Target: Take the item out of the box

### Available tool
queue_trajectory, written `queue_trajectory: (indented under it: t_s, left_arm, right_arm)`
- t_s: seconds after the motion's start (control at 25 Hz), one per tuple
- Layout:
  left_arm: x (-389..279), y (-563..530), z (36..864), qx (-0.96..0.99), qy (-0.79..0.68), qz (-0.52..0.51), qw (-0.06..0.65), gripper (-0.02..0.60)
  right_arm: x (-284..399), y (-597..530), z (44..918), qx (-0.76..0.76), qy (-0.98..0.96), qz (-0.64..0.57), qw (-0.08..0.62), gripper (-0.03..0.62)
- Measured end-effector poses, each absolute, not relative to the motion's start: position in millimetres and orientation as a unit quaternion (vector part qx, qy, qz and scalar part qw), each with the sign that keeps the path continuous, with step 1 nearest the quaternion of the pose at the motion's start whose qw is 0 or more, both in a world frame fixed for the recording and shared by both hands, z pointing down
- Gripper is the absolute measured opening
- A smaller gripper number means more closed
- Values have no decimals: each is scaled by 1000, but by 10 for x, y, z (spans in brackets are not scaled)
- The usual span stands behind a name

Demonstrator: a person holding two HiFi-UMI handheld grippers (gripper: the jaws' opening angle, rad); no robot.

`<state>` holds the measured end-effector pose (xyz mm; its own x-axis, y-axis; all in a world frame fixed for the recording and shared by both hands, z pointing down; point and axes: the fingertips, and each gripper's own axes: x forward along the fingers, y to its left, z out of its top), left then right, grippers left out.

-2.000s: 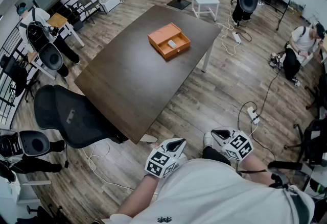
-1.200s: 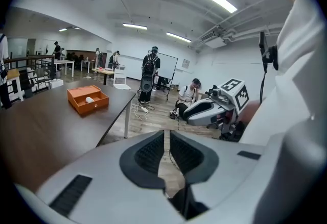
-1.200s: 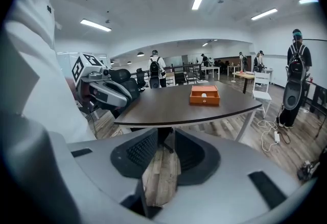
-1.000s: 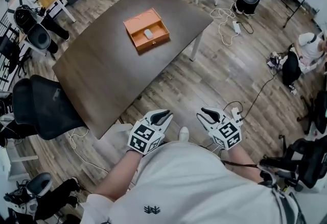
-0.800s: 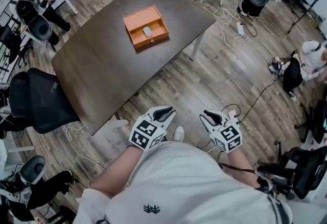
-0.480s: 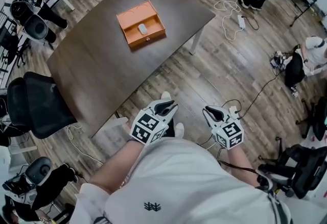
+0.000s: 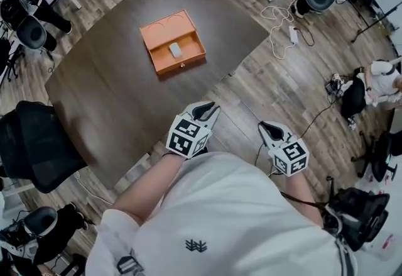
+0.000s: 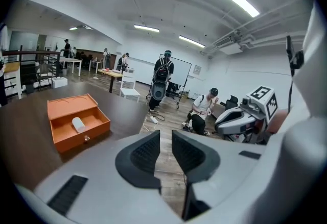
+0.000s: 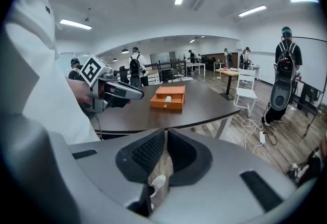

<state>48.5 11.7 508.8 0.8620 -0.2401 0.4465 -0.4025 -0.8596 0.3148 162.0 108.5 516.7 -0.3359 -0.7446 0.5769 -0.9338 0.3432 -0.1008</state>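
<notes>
1. The item [image 7: 175, 49], a small pale rounded thing, lies inside the open orange box [image 7: 182, 66]. Nothing touches it.
2. The box sits on the dark counter [image 7: 113, 99], toward its far side from where I stand.
3. My left claw [image 7: 210, 108] hangs near the counter's near edge, well apart from the box. Its jaws are slightly apart and empty.
4. My right claw [image 7: 267, 125] is out over the wooden floor, beside the counter and farther from the box. Its jaws have just been closing and now sit all but together, with nothing between them.
5. I judge the task barely begun, with only the approach under way. I have yet to reach the box, spread a claw, grip the item and lift it clear.
</notes>
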Motion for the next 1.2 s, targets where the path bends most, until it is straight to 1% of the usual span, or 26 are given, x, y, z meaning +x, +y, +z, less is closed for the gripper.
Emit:
queue_trajectory:
  t_s: [0.08,0.2,0.4,0.64,0.8,0.96,1.2]
  left_arm:
    - [439,-237,5127,938,-185,194,218,66]
    - [355,-687,5258,930,-201,192,242,92]
    - [160,-1299,5484,902,-256,198,284,109]
    - [25,-2069,5762,868,-331,206,309,155]
    - [-16,-2507,5991,835,-390,226,317,176]
    - [-11,-2879,6245,796,-435,246,341,207]
    - [118,-3295,6642,743,-472,309,359,207]
  right_arm:
    - [1588,778,5155,524,-792,210,233,17]
    - [1490,382,5219,505,-801,211,243,17]
    - [1338,-67,5303,467,-820,215,252,17]
    - [1452,-650,5439,421,-841,214,262,17]
    - [1677,-1056,5432,384,-861,204,264,17]
    - [2051,-1513,5392,347,-878,196,267,17]
    - [2664,-2098,5507,313,-889,201,267,17]
